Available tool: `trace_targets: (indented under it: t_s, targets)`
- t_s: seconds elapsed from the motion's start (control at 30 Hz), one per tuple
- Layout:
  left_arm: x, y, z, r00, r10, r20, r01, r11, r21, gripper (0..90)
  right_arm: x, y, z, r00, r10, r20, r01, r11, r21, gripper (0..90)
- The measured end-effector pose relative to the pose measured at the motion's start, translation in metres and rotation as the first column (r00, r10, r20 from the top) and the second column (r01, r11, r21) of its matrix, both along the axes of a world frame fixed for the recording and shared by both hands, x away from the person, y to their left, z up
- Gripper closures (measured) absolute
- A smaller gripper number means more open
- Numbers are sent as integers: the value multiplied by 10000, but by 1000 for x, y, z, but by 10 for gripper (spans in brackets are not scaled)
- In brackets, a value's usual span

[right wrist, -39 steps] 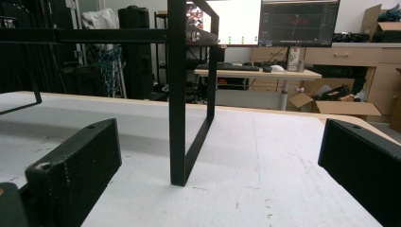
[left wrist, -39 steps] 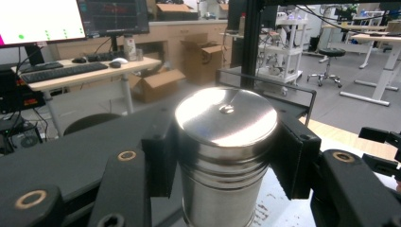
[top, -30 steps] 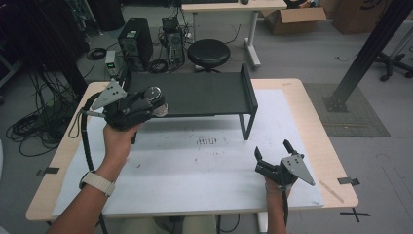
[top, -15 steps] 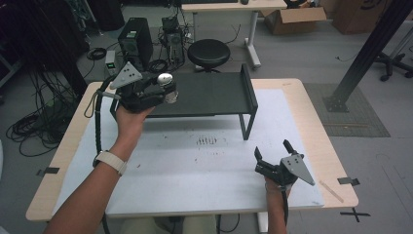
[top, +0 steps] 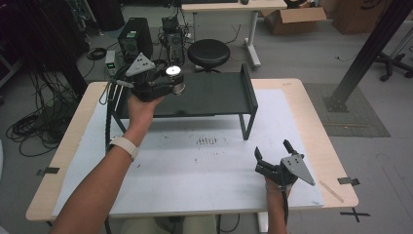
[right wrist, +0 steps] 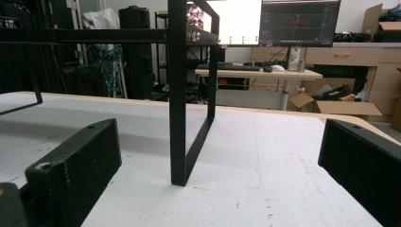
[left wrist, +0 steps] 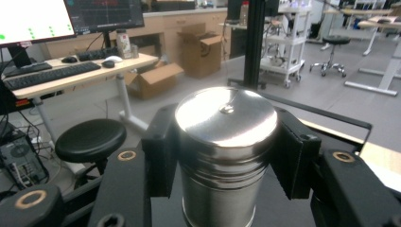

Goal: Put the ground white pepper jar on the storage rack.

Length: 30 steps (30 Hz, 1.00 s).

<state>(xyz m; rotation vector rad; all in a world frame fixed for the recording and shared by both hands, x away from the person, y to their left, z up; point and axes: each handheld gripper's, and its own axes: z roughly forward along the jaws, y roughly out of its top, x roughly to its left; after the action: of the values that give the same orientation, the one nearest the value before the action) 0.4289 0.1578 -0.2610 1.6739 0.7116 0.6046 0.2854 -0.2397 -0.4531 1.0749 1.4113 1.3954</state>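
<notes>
You have carried the steel can (top: 174, 78) up and away from you. A second ago it was low at the near left edge of the black shelf (top: 214, 95). Now your left gripper (top: 165, 83) holds it over the far left part of the shelf top. So the can looks about ready to be set down on the shelf.

In the left gripper view the jaws are shut on the can (left wrist: 226, 142). One black pad presses each side of it, just under the shiny lid. The can stands upright between them. I cannot tell if its bottom is touching the shelf yet, because the jaws hide it. It may be a little above.

Your right gripper (top: 272, 163) has not moved. It waits low over the white surface (top: 195, 165), on the near right side, well apart from the can. Its jaws are wide open and hold nothing. In the right gripper view a black leg of the shelf (right wrist: 177, 94) stands ahead of them.
</notes>
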Motion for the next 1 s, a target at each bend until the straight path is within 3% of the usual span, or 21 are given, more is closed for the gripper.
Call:
trace_targets:
  t_s: [0.3, 0.37, 0.57, 1.0]
  targets:
    - [18, -9, -3, 9996, 187, -222, -179, 9992, 346, 495, 0, 0, 0, 10000, 12, 8, -12, 10000, 7, 0]
    - [21, -10, -5, 9992, 239, -319, -230, 9993, 286, 494, 0, 0, 0, 10000, 10, 19, -10, 10000, -1, 0]
    - [32, -15, -17, 9973, 379, -629, -337, 9973, 660, 494, 0, 0, 0, 10000, 15, 2, -15, 10000, 15, 0]
    - [40, -18, -29, 9910, 624, -1183, -482, 9917, 1193, 494, 0, 0, 0, 10000, 18, -10, -18, 10000, -13, 0]
